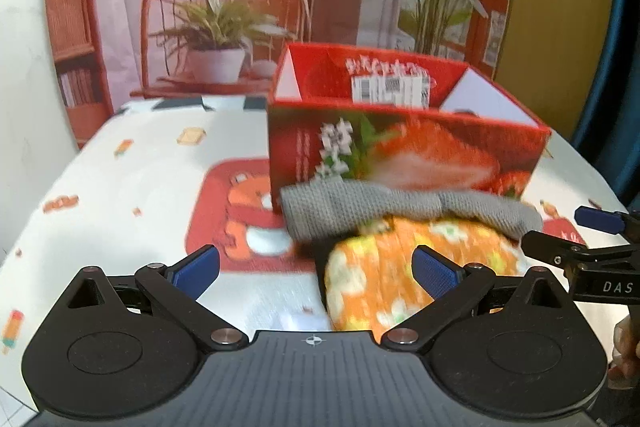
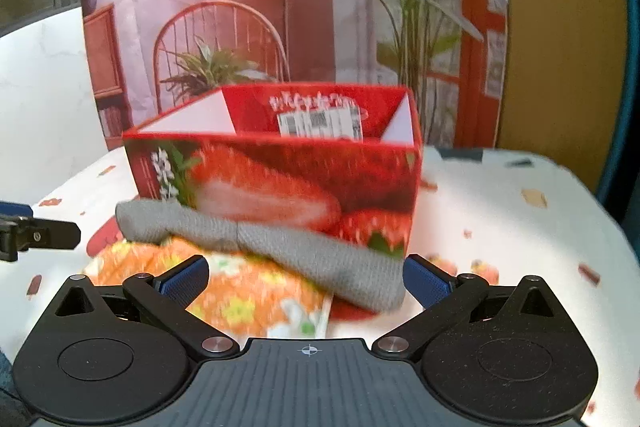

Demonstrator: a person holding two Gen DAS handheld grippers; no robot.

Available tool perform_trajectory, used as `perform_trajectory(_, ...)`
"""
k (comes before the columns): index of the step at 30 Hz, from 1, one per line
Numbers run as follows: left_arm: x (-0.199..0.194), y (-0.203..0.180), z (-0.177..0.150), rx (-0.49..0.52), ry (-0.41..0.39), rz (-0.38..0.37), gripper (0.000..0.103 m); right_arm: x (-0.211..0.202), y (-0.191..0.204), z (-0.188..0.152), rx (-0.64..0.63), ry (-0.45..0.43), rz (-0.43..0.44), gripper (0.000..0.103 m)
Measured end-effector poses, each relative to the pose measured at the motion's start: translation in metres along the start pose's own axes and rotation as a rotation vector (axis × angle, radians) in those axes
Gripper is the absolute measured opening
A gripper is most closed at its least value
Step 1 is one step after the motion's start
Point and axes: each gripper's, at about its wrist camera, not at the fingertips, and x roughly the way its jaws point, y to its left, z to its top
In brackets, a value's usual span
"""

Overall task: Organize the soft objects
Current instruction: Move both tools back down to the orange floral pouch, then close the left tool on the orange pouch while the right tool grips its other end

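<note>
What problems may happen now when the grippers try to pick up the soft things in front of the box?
The grey knitted piece lies across the orange flowered cloth, so one grasp may drag both. They touch the open red box, which a pull might shift. The open left gripper and right gripper approach close together and could collide.

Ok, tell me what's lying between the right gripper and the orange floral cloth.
The grey knitted piece lies across the far side of the orange floral cloth, against the red box. The near part of the cloth sits uncovered between the open right gripper fingers; nothing visible blocks it.
</note>
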Motion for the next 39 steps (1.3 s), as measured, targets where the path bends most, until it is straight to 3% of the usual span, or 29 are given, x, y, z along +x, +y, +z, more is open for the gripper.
perform_trajectory(8, 0.011, -0.007, -0.022, 0.017, 0.019, -0.019, 0.098, 0.011, 0.004, -0.033, 0.007, 0.061, 0.012, 0.102)
perform_trajectory(10, 0.013, -0.007, -0.024, 0.017, 0.026, -0.034, 0.087, 0.012, 0.007, -0.036, -0.003, 0.063, 0.018, 0.102)
perform_trajectory(16, 0.014, -0.004, -0.029, -0.002, 0.014, -0.086, 0.069, 0.013, 0.008, -0.037, -0.008, 0.051, 0.046, 0.100)
perform_trajectory(21, 0.022, -0.005, -0.034, 0.001, 0.030, -0.117, 0.052, 0.014, 0.008, -0.039, -0.006, 0.059, 0.077, 0.090)
perform_trajectory(39, 0.031, 0.000, -0.038, -0.027, 0.054, -0.137, 0.052, 0.044, 0.009, -0.034, 0.082, 0.126, 0.159, 0.088)
